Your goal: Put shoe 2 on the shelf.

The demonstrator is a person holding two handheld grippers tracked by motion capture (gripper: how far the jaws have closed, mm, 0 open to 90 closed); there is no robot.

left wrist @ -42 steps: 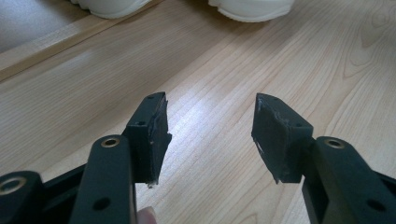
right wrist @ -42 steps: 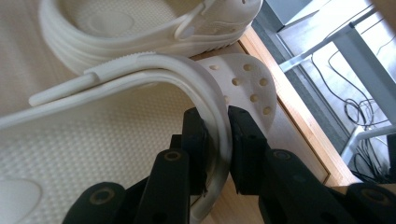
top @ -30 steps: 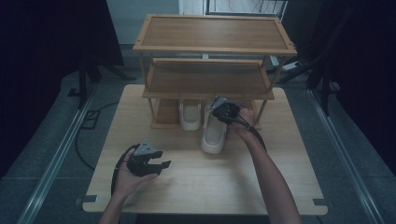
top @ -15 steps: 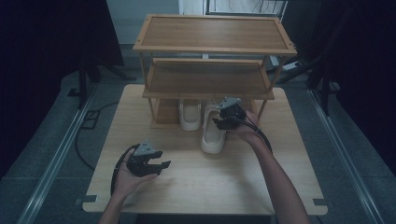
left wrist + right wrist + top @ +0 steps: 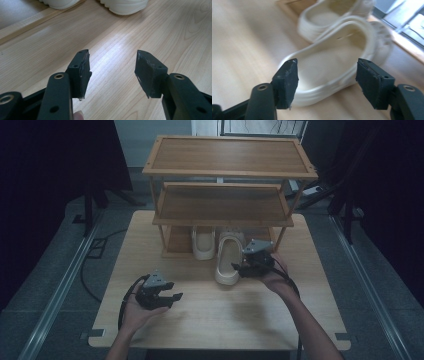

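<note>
wooden table (image 5: 210,320) | shelf rack (image 5: 225,205) ×1 | cream clogs (image 5: 227,262) ×2 | left gripper (image 5: 167,300) released | right gripper (image 5: 239,268) released

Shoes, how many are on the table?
2. One cream shoe sits tucked under the wooden rack, toe inward. The other shoe lies beside it, pulled farther out, right by the right claw. No more are visible.

My high view is dim and bluish; everything around the table (image 5: 300,320) sinks into near black. The left gripper view is bright and sharp, with a pale glare streak on the wood between the jaws. The right gripper view is smeared: the clog (image 5: 337,72) blurs, jaws crisp.
</note>
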